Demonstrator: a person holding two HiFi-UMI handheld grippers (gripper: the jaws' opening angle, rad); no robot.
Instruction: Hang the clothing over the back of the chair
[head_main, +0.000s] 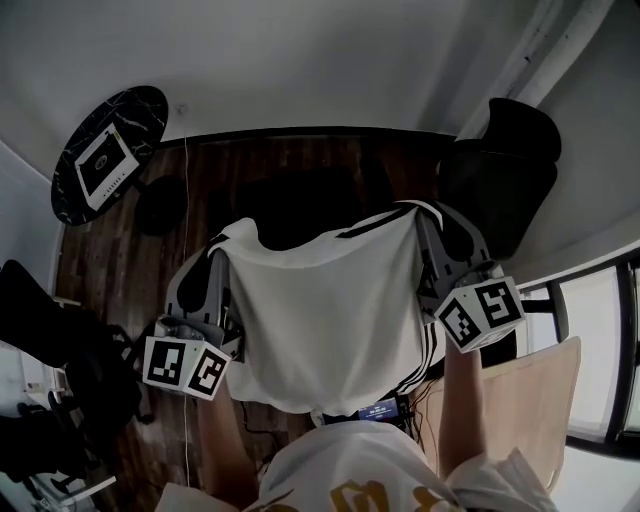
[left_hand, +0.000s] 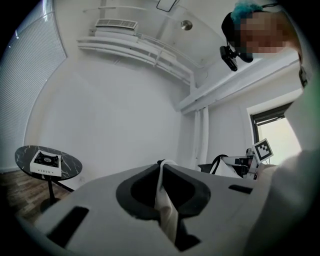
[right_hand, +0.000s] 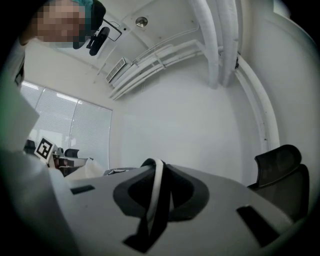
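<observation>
A white shirt (head_main: 330, 310) with black stripes hangs spread between my two grippers in the head view. My left gripper (head_main: 222, 248) is shut on its left shoulder. In the left gripper view a fold of white cloth (left_hand: 165, 200) is pinched between the pads. My right gripper (head_main: 420, 214) is shut on the right shoulder, and the right gripper view shows a black-and-white striped edge (right_hand: 156, 190) clamped there. Just beyond the shirt's top edge stands a dark chair (head_main: 300, 200), partly hidden by the cloth.
A black office chair (head_main: 505, 170) stands at the far right, also seen as the office chair (right_hand: 282, 175). A round black marble table (head_main: 108, 150) carrying a white box is at the far left. A pale wooden seat (head_main: 530, 410) is near right, dark gear (head_main: 60, 360) near left.
</observation>
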